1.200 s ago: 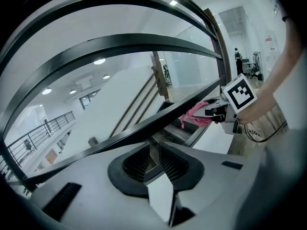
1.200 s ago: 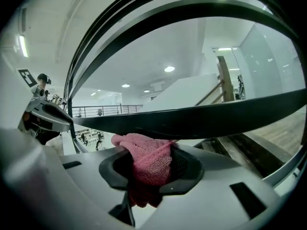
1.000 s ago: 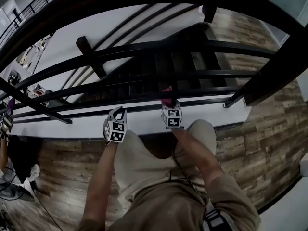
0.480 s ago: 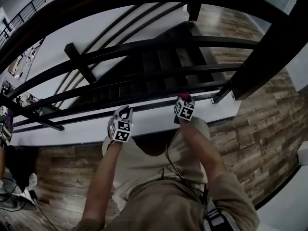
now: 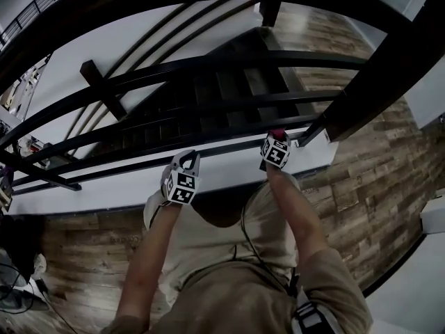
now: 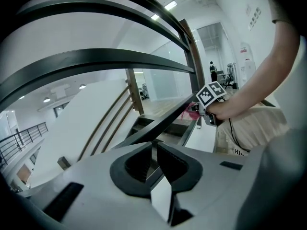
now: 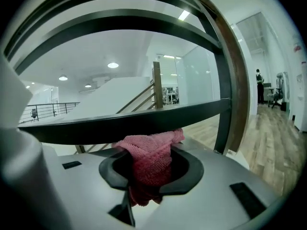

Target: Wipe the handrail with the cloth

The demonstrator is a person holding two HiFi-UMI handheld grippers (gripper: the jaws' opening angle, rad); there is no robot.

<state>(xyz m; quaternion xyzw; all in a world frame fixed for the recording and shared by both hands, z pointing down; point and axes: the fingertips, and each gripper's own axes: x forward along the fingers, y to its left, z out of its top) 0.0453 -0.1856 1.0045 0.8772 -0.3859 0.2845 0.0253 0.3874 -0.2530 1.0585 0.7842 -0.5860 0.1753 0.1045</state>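
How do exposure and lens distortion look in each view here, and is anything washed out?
Head view: dim and underexposed, with the fisheye bowing the black railing into arcs. Left gripper view: much brighter, white walls nearly washed out, ceiling lights glaring, bars curved, corners black. Right gripper view: evenly lit, the pink cloth sharp enough to show its weave, corners black from the lens circle.

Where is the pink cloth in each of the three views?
Head view: pink cloth at the right gripper's tip, right of centre.
Left gripper view: centre right, beside the right gripper.
Right gripper view: lower centre, between the jaws.
Shared landmark: the dark rail at the cloth.
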